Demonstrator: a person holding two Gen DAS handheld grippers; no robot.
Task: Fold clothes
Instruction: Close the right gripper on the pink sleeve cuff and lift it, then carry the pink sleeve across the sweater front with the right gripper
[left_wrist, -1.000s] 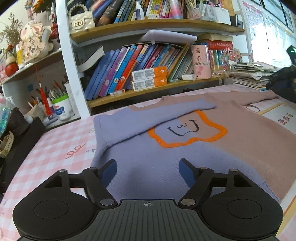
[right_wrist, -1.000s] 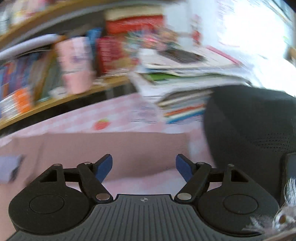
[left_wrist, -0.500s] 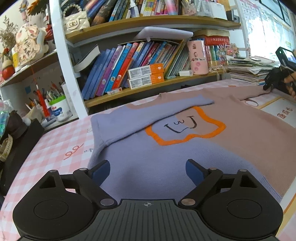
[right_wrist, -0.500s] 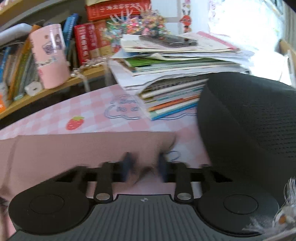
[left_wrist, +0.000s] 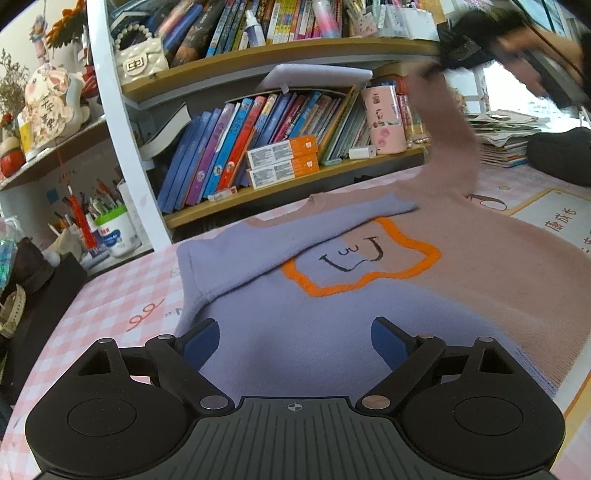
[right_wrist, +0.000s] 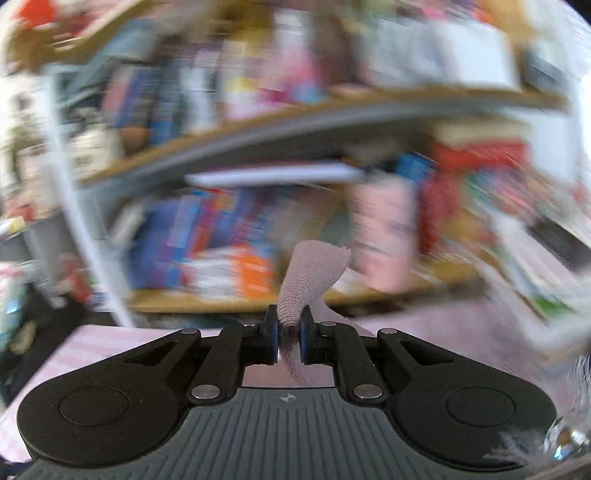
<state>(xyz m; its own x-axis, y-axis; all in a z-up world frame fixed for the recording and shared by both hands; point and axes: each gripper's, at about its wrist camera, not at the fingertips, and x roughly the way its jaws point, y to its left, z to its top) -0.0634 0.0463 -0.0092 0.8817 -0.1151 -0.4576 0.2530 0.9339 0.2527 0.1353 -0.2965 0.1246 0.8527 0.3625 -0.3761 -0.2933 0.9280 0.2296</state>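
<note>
- Now my right gripper (right_wrist: 289, 341) is clamping the cuff of the pink sleeve (right_wrist: 310, 280); a second ago its jaws were standing wide above that sleeve as it lay flat near the desk's far right edge.
- I am lifting that sleeve clear of the desk (left_wrist: 122, 302): in the left view it is stretching up, blurred, from the sweater's far right shoulder toward my right hand (left_wrist: 517, 44), which was low beside the paper stack a moment ago.
- The right view is smearing with motion, so I am judging the swing to be fast; only the pinched knit between the pads is sharp.
- My left gripper (left_wrist: 295, 343) is hovering released over the near hem of the sweater (left_wrist: 332, 332), gripping nothing; its jaws have widened a little since a second ago.
- The sweater is lying front-up across the middle of the desk, and the lilac sleeve (left_wrist: 280, 240) is already lying folded across the chest, just as before.
- For the task, I am reading this as the second sleeve fold beginning: the pink sleeve probably needs carrying inward over the orange star outline (left_wrist: 362, 266).
- A thin pinch on loose knit could slip mid-swing.
</note>
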